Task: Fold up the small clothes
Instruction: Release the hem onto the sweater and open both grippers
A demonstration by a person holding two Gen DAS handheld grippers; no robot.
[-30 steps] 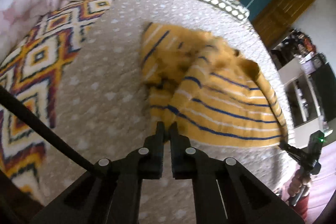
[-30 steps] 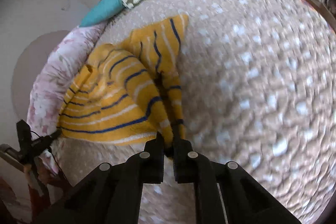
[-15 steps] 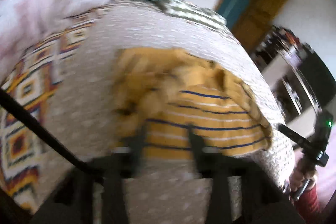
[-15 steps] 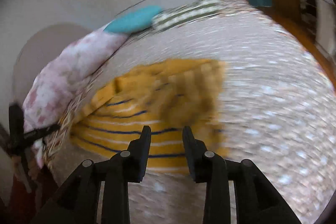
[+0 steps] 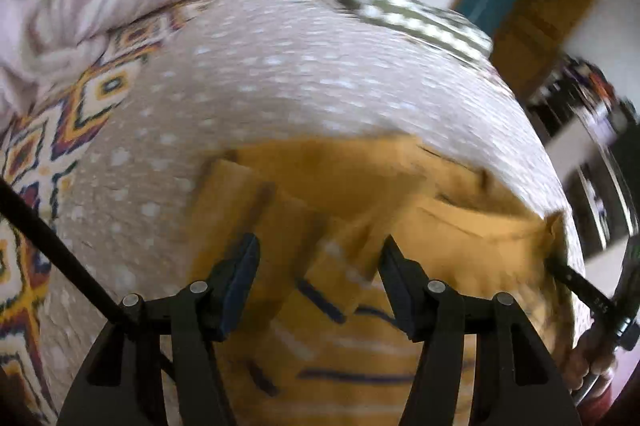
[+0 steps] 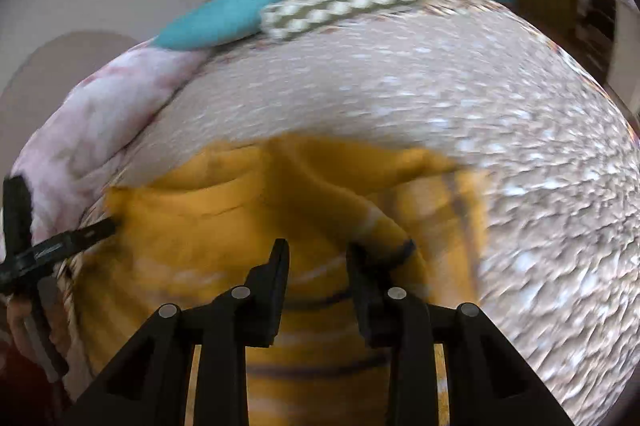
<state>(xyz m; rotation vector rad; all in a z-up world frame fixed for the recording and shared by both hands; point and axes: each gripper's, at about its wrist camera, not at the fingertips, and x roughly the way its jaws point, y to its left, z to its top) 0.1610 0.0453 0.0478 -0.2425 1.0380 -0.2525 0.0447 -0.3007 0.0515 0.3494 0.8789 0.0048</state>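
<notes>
Two hand-held grippers hover over a mustard-yellow striped garment [image 5: 340, 210] lying rumpled on a dotted beige bedspread [image 5: 256, 74]. Left gripper [image 5: 318, 266] and right gripper [image 6: 318, 258] both have jaws parted, having just opened, nothing pinched between them. It looks light, soft and floppy, so it will likely sag; a hem corner or sleeve edge seems the best place to grip.

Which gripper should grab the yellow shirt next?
Probably the right gripper: a rolled fold of the shirt lies against one of its open jaws. The left gripper, also open, hovers over flat cloth.
</notes>
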